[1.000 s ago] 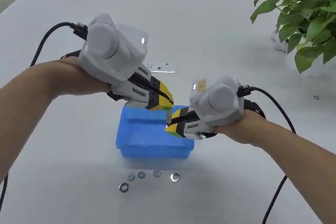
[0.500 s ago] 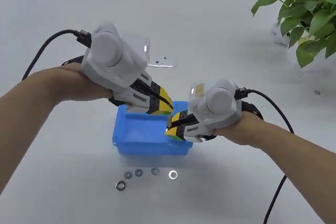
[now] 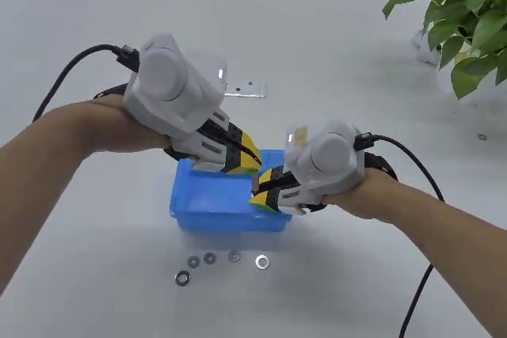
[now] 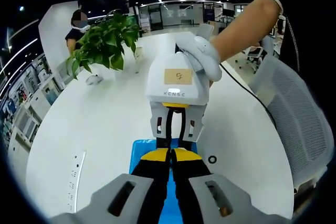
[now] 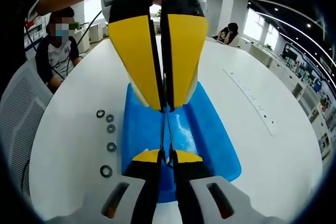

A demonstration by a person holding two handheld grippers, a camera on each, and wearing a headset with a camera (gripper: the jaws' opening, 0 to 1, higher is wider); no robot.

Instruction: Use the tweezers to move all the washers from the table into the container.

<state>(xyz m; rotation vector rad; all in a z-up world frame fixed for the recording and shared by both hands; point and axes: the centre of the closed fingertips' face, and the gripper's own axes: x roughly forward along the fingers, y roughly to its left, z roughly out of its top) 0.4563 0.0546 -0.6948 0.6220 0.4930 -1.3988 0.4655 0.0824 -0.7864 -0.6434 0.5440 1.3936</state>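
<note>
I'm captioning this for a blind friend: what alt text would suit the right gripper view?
Two yellow-tipped grippers meet tip to tip, the right gripper rising from the bottom and the left gripper reaching down from the top, both shut on thin tweezers over a blue container. Five washers lie in a row on the white table beside it.

Glossy blue plastic container [image 3: 226, 220], shiny metal washers [image 3: 262, 261] and tweezers [image 5: 166, 129] — matt white table [image 3: 333, 37].

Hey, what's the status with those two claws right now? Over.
Left gripper and right gripper both shut on tweezers, over blue container. Five washers on table, not yet moved. Nothing blocking them.
</note>
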